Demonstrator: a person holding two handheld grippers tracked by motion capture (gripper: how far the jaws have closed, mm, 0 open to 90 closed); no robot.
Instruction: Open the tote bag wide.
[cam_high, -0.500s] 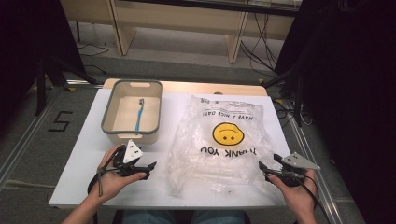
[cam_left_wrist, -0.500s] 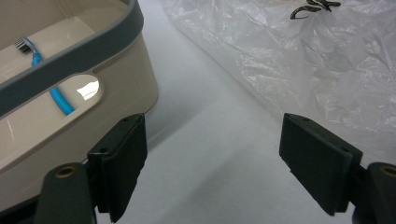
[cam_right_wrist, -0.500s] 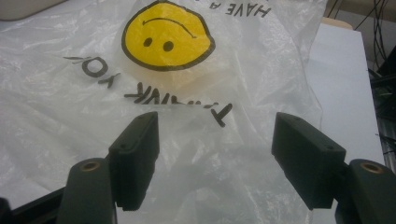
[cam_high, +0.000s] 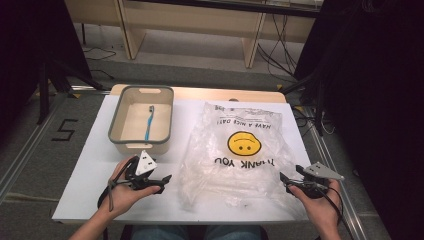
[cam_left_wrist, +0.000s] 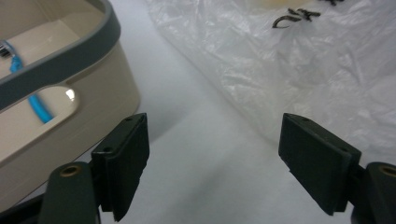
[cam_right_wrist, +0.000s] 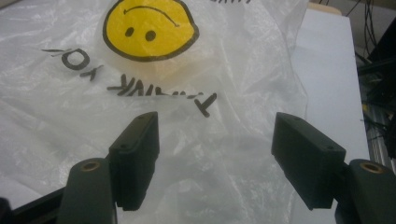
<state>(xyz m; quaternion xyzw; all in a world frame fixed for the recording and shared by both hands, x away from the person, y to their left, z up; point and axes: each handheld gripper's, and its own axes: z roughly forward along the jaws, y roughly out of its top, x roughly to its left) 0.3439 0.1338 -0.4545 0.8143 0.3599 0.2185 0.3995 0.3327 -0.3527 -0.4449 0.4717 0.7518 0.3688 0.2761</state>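
A crumpled clear plastic bag (cam_high: 240, 155) with a yellow smiley face (cam_high: 244, 143) and "THANK YOU" lies flat on the white table (cam_high: 90, 175). Left of it stands a beige bin (cam_high: 142, 120) with a grey rim, and a blue toothbrush (cam_high: 148, 125) lies inside. My left gripper (cam_high: 164, 183) rests near the front edge, between bin and bag, pointing at the bag's left edge. It is open with nothing between its jaws (cam_left_wrist: 212, 121). My right gripper (cam_high: 285, 182) stands open at the bag's front right corner, its jaws over the plastic (cam_right_wrist: 215, 116) without pinching it.
The bin's near wall (cam_left_wrist: 70, 107) is close to the left gripper's left jaw. Bare table (cam_right_wrist: 327, 60) runs along the bag's right side. Beyond the table are wooden furniture legs (cam_high: 250, 45), cables and a floor marking "5" (cam_high: 65, 130).
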